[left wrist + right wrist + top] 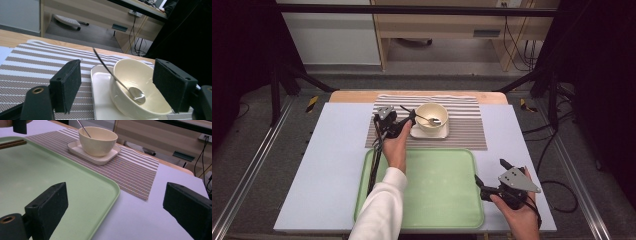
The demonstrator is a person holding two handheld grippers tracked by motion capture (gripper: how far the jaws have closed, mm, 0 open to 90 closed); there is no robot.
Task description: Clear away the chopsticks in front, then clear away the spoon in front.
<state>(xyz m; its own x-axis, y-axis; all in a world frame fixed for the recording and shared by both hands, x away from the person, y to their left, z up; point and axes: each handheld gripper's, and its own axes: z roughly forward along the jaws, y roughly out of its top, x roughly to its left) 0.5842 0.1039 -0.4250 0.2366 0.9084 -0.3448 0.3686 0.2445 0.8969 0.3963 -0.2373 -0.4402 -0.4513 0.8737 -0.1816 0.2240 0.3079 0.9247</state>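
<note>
Left gripper view: my left hand-held gripper (117, 87) has its jaws spread wide, holding nothing, with the bowl (138, 87) just ahead between them.
Spoon direction: the spoon (117, 77) lies straight ahead of this hand-held gripper; its head rests in the bowl and its handle leans over the rim, rising up and to the far left.
Nearer hand: my left hand-held gripper (399, 124) is just beside the bowl (432, 117); my right hand-held gripper (497, 180) hangs well apart at the near right edge of the green tray (437, 200), jaws also wide and empty.
Spoon look: slim, shiny metal, thin dark handle.
Bowl place: cream, on a white square saucer (429, 132) on the striped mat (467, 127), at the far middle of the surface (327, 165).
</note>
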